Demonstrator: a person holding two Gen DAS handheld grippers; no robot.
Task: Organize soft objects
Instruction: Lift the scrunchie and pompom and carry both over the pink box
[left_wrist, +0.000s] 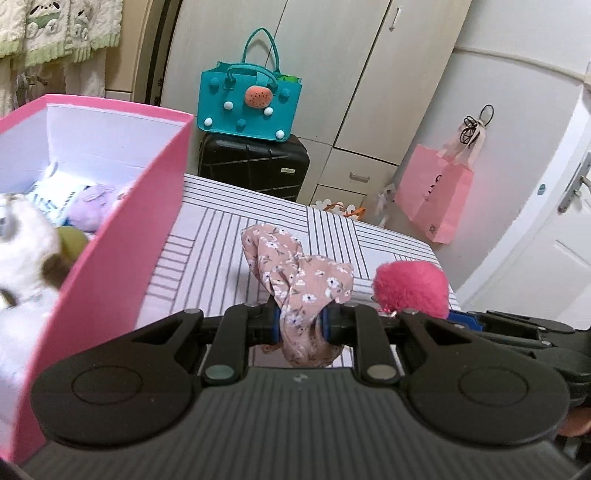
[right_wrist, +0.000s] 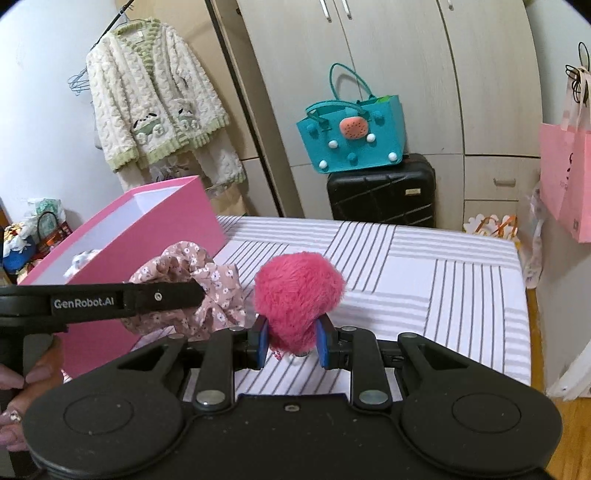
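My left gripper (left_wrist: 301, 325) is shut on a pink floral fabric scrunchie (left_wrist: 299, 280) and holds it above the striped bed (left_wrist: 388, 236), just right of the pink box (left_wrist: 122, 251). The scrunchie also shows in the right wrist view (right_wrist: 207, 291), beside the left gripper's arm. My right gripper (right_wrist: 291, 341) is shut on a fluffy hot-pink pompom (right_wrist: 297, 291). The pompom also shows in the left wrist view (left_wrist: 412, 288), to the right of the scrunchie. The pink box (right_wrist: 147, 236) holds several plush toys (left_wrist: 92, 206).
A black suitcase (left_wrist: 255, 166) with a teal felt bag (left_wrist: 247, 99) on it stands beyond the bed against the wardrobe. A pink paper bag (left_wrist: 432, 195) hangs at the right. A fleece jacket (right_wrist: 155, 107) hangs at the left wall.
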